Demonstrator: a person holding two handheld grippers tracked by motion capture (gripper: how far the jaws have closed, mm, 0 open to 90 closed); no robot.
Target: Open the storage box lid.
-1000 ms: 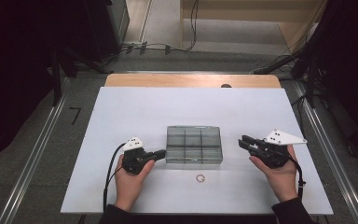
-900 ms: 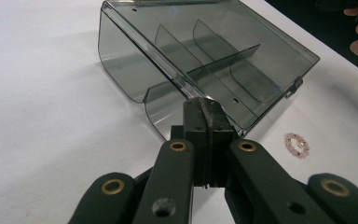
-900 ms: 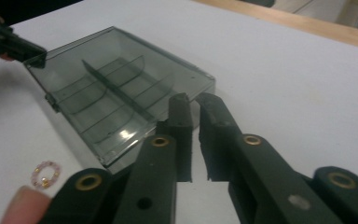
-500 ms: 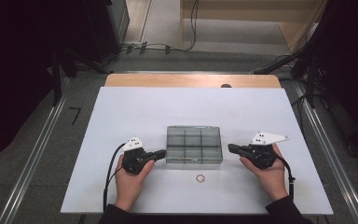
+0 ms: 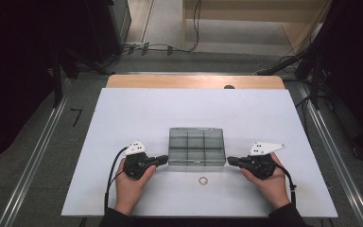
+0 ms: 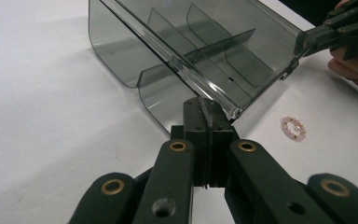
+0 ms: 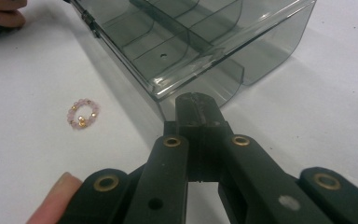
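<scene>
Step in hand: both grippers set at the box (image 5: 196,146), one at each near corner, lid not yet lifted.

- Box: smoked clear plastic with divided compartments, sits mid-desk (image 5: 123,113), lid down as far as I can tell. Compartments look empty.
- Left gripper (image 5: 163,160): jaws clenched together, tips at the box's near-left corner. In the left gripper view the tips (image 6: 208,108) sit right against the lid's front lip; can't tell if they pinch any plastic or just butt against it.
- Right gripper (image 5: 230,161): jaws have just been closing and are now clenched, nothing visible between them. Tips (image 7: 196,103) just below the near-right corner edge, close to touching.
- Bead ring (image 5: 203,180): pink and gold, lies free on the desk just in front of the box, between the two hands.

My read: setup for opening the box, probably so the ring can go in.

Next move calls for: one gripper pinning the base while the other catches the lid lip and levers up. The box is light and could slide on the smooth desk, so push gently and keep clear of the ring.
</scene>
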